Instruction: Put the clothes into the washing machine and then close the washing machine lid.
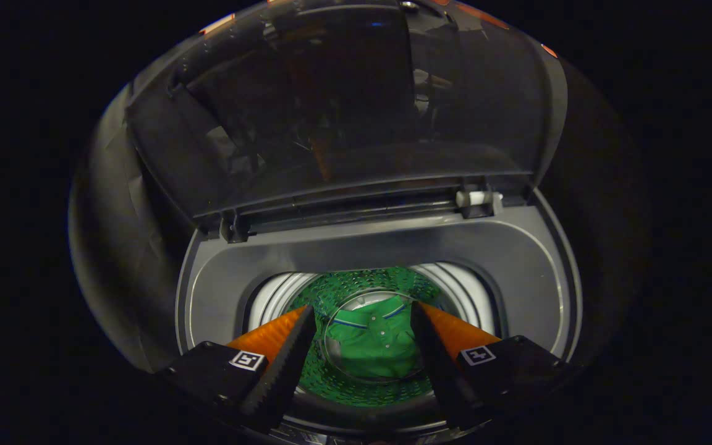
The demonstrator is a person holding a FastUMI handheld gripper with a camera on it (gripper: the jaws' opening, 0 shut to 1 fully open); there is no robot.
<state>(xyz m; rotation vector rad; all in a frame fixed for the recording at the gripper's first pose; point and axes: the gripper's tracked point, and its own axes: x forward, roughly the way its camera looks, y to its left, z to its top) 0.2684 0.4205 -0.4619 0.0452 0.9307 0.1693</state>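
- Gripper view: the gripper [362, 309] hangs over the open mouth of the washer [517, 247], fingers spread wide and holding nothing.
- The shirt [371, 340], green with a collar and buttons, lies flat at the bottom of the drum [356, 281]. It shows between the fingers but far below them, untouched.
- By the look of it the clothes are in, so closing is what remains.
- The lid [343, 105] stands raised beyond the fingers, above and ahead of them, hinged along the far rim of the opening.
- Its long axis runs side to side, across the fingers' line.
- Judged next: lift the gripper up past the opening to the lid's upper free edge, then draw it forward and down.
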